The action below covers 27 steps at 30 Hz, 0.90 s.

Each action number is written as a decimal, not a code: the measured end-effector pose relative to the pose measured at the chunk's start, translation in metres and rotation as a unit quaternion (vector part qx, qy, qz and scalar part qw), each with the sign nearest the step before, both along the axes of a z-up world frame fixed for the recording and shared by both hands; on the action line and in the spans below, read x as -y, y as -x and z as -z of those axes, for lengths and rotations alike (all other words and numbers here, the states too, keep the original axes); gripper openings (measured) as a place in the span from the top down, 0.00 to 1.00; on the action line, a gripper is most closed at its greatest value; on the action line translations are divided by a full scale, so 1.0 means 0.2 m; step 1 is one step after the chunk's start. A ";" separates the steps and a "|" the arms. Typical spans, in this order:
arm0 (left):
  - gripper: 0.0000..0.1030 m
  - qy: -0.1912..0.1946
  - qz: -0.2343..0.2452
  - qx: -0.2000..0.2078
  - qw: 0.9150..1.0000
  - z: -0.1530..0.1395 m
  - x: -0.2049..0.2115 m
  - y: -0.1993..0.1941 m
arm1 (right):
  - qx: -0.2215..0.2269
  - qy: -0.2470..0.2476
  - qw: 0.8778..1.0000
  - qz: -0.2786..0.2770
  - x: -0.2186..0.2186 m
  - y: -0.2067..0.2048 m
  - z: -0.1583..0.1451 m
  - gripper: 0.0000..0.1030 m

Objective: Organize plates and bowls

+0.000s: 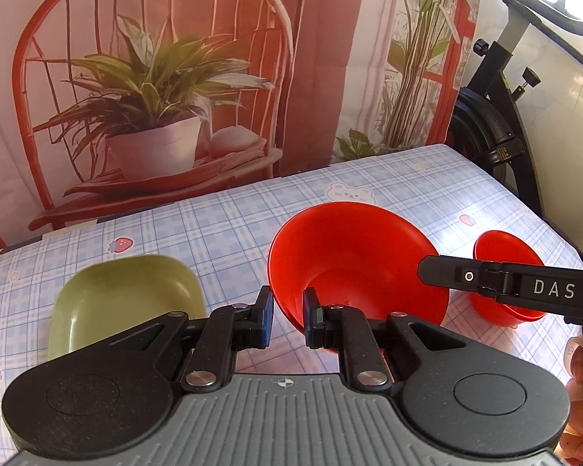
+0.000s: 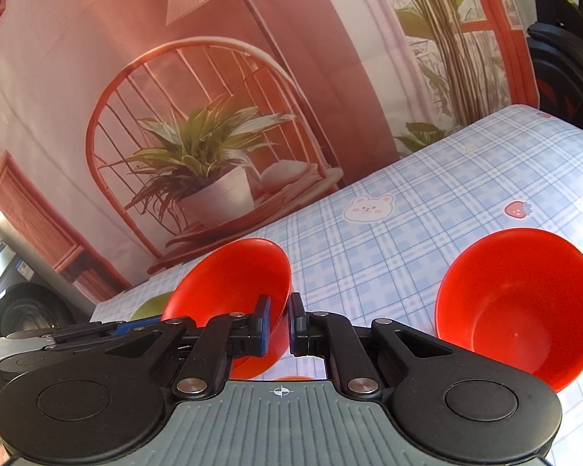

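A large red bowl (image 1: 353,256) is tilted over the checked tablecloth. My left gripper (image 1: 287,316) is shut on its near-left rim. My right gripper (image 2: 280,324) is shut on the same bowl's (image 2: 233,283) right rim; its finger (image 1: 486,275) shows from the right in the left wrist view. A smaller red bowl (image 1: 501,248) (image 2: 521,303) stands to the right of it. A green square plate (image 1: 124,299) lies flat to the left, and a sliver of it (image 2: 151,306) shows behind the big bowl in the right wrist view.
A printed backdrop of a chair and potted plant (image 1: 155,89) hangs along the table's far edge. An exercise bike (image 1: 497,116) stands past the table's right edge. The tablecloth (image 1: 233,225) has bear and strawberry prints.
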<state>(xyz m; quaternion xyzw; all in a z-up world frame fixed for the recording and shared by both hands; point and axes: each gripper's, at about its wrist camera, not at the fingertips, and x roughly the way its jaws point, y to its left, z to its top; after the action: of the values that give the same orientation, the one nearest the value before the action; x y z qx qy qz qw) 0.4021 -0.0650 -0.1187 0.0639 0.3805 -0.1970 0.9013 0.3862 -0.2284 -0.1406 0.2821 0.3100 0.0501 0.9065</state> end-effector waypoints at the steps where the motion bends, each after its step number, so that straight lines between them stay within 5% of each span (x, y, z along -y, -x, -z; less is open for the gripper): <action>1: 0.84 -0.001 0.004 0.002 1.000 -0.01 0.02 0.01 | 0.006 -0.001 1.000 0.006 0.02 0.03 -0.01 0.91; 13: 0.83 -0.021 0.066 0.013 0.998 -0.06 0.38 0.11 | 0.047 -0.027 0.995 0.082 0.33 0.29 0.00 0.90; 27: 0.81 -0.044 0.108 0.007 0.993 0.04 0.75 0.11 | 0.044 -0.055 0.986 0.154 0.62 0.45 0.18 0.90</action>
<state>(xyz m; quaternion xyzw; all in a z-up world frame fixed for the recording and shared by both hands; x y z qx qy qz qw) 0.3799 -0.2152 -0.1261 0.1455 0.3732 -0.2763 0.8736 0.2955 -0.3533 -0.1757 0.3735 0.2190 -0.0608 0.8993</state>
